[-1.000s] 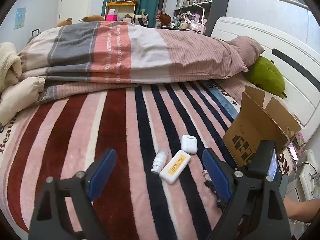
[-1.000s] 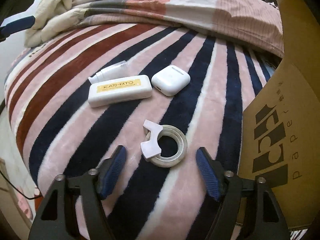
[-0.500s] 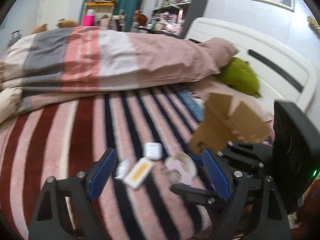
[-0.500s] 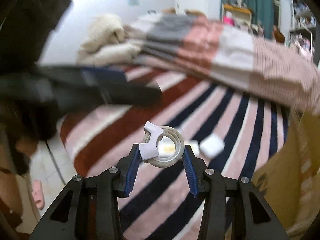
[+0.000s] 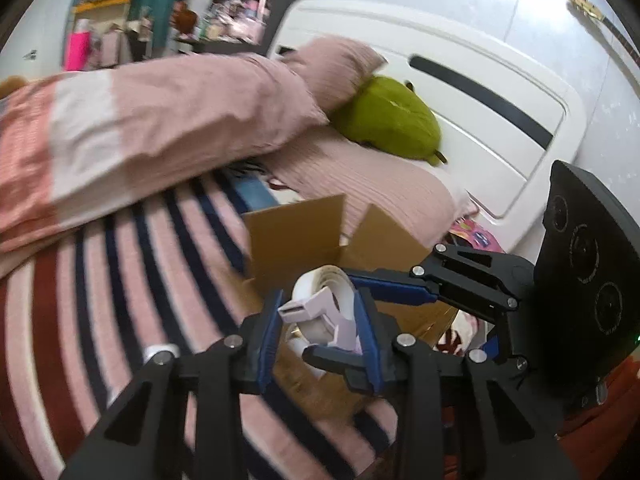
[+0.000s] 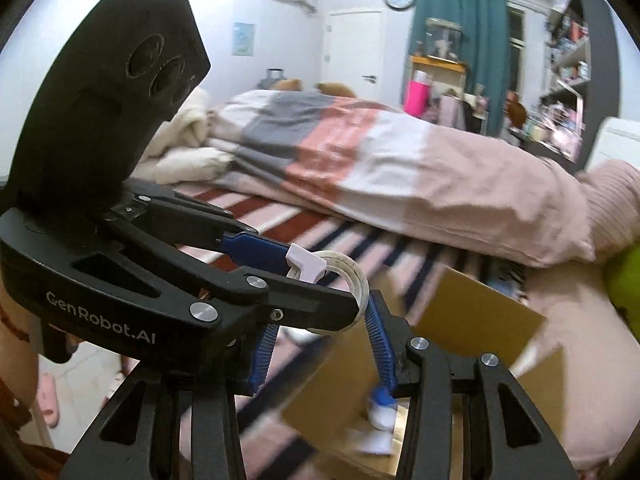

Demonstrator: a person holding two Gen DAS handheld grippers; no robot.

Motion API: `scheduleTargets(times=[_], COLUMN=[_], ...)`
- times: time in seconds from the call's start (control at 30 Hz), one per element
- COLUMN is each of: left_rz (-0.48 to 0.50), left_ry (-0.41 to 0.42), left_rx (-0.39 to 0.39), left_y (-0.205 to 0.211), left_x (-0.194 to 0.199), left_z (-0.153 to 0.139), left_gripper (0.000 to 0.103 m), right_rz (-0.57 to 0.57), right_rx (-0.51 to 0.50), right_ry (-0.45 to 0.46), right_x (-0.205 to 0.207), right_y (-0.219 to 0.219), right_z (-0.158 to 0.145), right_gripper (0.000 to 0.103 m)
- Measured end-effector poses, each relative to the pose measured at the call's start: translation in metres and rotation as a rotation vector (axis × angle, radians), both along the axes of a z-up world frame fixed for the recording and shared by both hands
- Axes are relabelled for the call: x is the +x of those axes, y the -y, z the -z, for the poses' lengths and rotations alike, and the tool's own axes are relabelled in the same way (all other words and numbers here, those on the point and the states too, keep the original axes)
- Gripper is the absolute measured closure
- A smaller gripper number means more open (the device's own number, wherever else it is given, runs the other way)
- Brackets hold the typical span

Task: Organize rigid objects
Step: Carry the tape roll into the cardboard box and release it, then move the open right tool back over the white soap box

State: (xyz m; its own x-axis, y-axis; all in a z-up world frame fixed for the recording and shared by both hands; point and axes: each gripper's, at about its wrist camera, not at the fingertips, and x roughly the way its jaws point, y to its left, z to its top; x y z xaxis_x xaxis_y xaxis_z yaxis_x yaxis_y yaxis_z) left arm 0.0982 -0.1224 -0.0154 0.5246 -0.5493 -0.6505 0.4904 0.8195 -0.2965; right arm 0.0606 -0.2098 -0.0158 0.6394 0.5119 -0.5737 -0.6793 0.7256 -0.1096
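Note:
A white tape roll with a pale lilac dispenser is held in the air above the open cardboard box. In the left wrist view my left gripper is shut on the tape roll, and my right gripper's blue fingers reach in from the right and touch it too. In the right wrist view the tape roll sits between my right gripper's blue pads, with the left gripper's fingers crossing from the left. The box lies below.
The striped blanket covers the bed. A folded quilt lies at the back, with a pink pillow and a green plush by the white headboard. Small white items lie inside the box.
My right gripper picked the tape roll off the blanket and lifted it. My left gripper swung right toward the box and closed on the same roll.

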Motion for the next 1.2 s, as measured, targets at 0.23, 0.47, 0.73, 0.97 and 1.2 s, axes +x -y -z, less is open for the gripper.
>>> scheduleTargets(times=[0.23,0.47,0.73,0.97,1.2], left_rz=[0.074,0.042,-0.068,-0.299,-0.444], left_ry=[-0.085,-0.053,0.051,0.118,0.051], left_rx=[0.062,0.099,0.071,0.087,0.123], left_y=[0.061,0.064,0.005,-0.105,-0.189], left_x=[0.034,0.030,-0.001,-0.036,-0.059], left_z=[0.019,0.018,-0.007,-0.012,0.041], left_gripper=[0.071,0.042,0.030,0.025,0.025], right_rz=[0.112,0.145,0.086,-0.122,-0.257], right_rx=[-0.098,-0.155,-0.137,-0.070,-0.084], right_ry=[-0.123,-0.183,-0.145,-0.135,-0.311], right_x=[0.036,0.041,0.024,-0.005,-0.006], right_y=[0.051,0.059,0.032,-0.046,-0.128], right_z=[0.011,0.023,0.011,0.004,0.069], right_gripper=[0.065,0.049,0.040,0.040,0.039])
